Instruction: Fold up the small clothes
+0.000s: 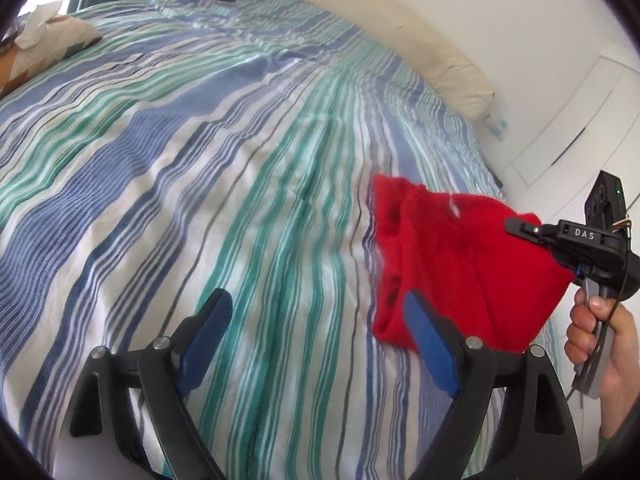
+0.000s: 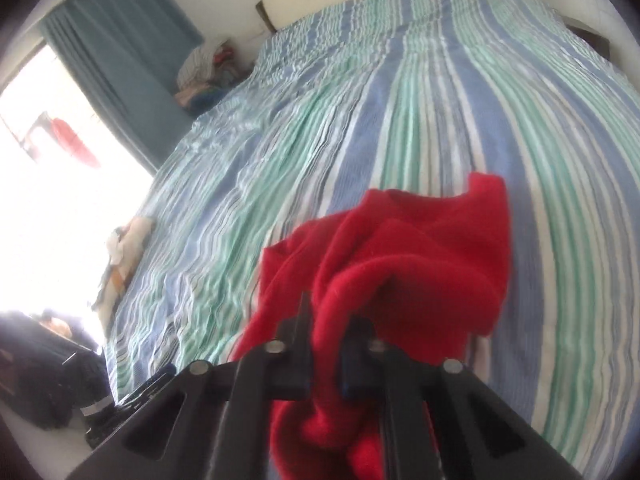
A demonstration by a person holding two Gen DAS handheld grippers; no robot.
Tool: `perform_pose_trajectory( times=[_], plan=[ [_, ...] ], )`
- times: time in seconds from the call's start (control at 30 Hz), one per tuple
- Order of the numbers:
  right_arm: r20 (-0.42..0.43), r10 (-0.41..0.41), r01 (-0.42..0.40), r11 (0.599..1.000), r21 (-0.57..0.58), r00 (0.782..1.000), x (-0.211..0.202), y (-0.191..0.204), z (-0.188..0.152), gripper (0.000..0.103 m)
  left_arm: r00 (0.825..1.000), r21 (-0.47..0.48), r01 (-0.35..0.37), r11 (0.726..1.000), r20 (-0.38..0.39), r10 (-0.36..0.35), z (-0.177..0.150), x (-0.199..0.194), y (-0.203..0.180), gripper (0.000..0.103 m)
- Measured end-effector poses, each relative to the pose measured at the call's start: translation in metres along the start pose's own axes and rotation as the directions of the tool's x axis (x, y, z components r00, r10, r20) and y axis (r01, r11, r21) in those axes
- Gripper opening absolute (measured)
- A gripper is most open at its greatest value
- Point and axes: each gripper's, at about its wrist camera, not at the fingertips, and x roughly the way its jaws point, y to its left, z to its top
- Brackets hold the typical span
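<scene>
Both hands tilt down: right fingers (image 2: pixel 326 344) pinch red garment (image 2: pixel 400 248), left fingers (image 1: pixel 320 344) apart.

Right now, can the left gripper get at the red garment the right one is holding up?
Probably yes: the left gripper is open, and the red garment hangs beside its right finger, nothing between them.

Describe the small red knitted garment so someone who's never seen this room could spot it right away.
Start at the big bed with the blue, green and white striped cover. At its near right side the right gripper pinches the small red knitted garment, which hangs bunched. It is the only solid bright red thing over the stripes.
</scene>
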Motion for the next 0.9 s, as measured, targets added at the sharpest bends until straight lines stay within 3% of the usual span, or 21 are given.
perform_pose_trajectory(
  times=[0.13,0.23,0.3,0.33,0.43,0.5,0.53,0.63,0.77,0.8,0.9],
  plan=[
    [-0.048,-0.037,0.037,0.999,-0.005,0.998,0.064,0.033,-0.017,0.011,0.999,-0.003,-0.037,0.999,0.015,0.037,0.002,-0.001,0.007,0.088],
    [-0.080,0.039,-0.037,0.999,0.023,0.996,0.098,0.043,-0.034,0.027,1.000,-0.030,-0.028,0.999,0.004,0.028,0.002,0.001,0.012,0.088],
    [-0.147,0.172,-0.167,0.985,0.046,0.974,0.110,0.047,-0.039,0.075,1.000,-0.039,-0.027,0.999,-0.001,0.027,0.003,0.001,0.013,0.088],
    [-0.154,0.218,-0.214,0.976,0.044,0.964,0.108,0.050,-0.040,0.080,1.000,-0.042,-0.025,0.999,-0.002,0.025,0.003,0.001,0.013,0.088],
    [-0.117,0.340,-0.341,0.940,0.006,0.933,0.073,0.051,-0.033,0.079,1.000,-0.047,-0.005,0.999,0.000,0.005,0.004,-0.001,0.012,0.088],
    [-0.036,0.350,-0.351,0.936,-0.038,0.936,0.039,0.044,-0.025,0.079,1.000,-0.042,0.019,0.999,0.008,-0.019,0.004,-0.004,0.009,0.088],
    [0.005,0.322,-0.321,0.945,-0.054,0.947,0.024,0.037,-0.023,0.079,0.999,-0.036,0.036,0.999,0.012,-0.036,0.004,-0.005,0.006,0.088],
    [0.069,0.137,-0.128,0.983,-0.128,0.988,-0.002,0.013,-0.030,0.077,0.994,-0.032,0.113,0.993,0.002,-0.113,0.002,-0.005,0.001,0.088],
    [-0.021,0.024,-0.028,0.973,-0.229,0.999,0.021,0.001,-0.073,0.035,0.990,-0.032,0.140,0.990,-0.023,-0.141,-0.001,0.004,-0.008,0.087],
    [-0.032,0.016,-0.024,0.967,-0.254,0.999,0.033,0.005,-0.085,0.029,0.989,-0.028,0.146,0.989,-0.020,-0.147,-0.002,0.005,-0.011,0.087],
    [-0.048,0.060,-0.071,0.953,-0.295,0.997,0.063,0.023,-0.118,0.029,0.979,-0.011,0.202,0.979,0.000,-0.203,-0.004,0.000,-0.015,0.087]
  ],
)
